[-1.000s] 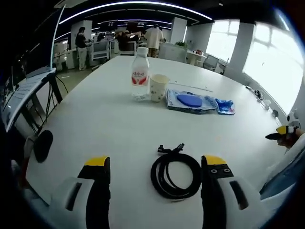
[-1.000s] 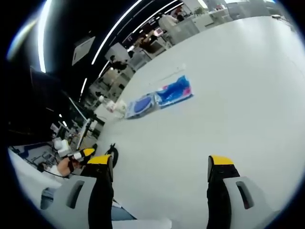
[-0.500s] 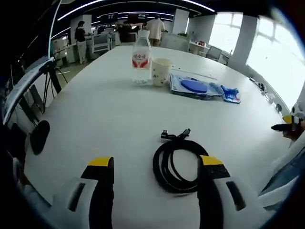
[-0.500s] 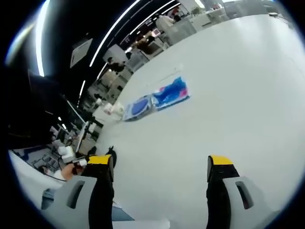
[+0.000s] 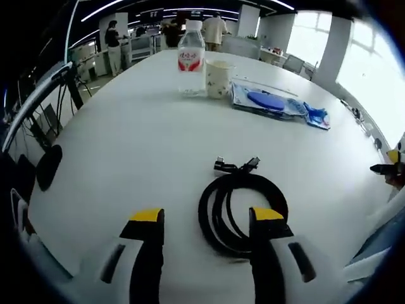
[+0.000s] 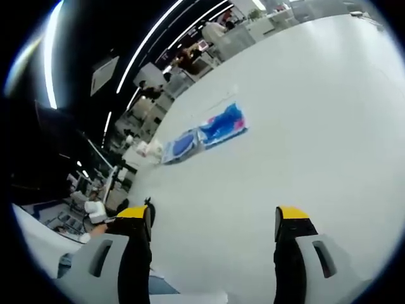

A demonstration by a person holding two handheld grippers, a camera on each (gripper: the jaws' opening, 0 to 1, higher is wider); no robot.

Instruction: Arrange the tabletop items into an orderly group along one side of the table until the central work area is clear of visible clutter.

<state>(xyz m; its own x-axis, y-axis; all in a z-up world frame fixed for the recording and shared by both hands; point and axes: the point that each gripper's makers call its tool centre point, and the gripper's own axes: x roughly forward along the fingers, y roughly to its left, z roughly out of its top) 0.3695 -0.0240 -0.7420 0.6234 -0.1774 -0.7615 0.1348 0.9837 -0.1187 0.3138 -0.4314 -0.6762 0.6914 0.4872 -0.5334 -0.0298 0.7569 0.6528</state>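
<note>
In the left gripper view, the left gripper (image 5: 205,218) has its two yellow-tipped jaws spread apart and holding nothing, low over a white counter (image 5: 126,133). A coiled black cable (image 5: 242,213) lies flat on the counter; its near right edge passes under the right jaw's tip, and most of the coil sits in the gap between the jaws and just beyond it. The cable's two plug ends stick out at the far side of the coil. Well beyond, near the far edge of the counter, stand a clear water bottle (image 5: 191,58) with a red label and a paper cup (image 5: 218,69), side by side, upright. To the right of the cup lies a flat blue packet (image 5: 262,101), with a smaller blue wrapper (image 5: 316,117) just beside it. People stand in the office behind the counter. In the right gripper view, the right gripper (image 6: 212,218) also has its jaws released and wide, grasping nothing, tilted over bare white counter. Far ahead the blue packets lie flat, with the cup and bottle small and blurred past them.
</note>
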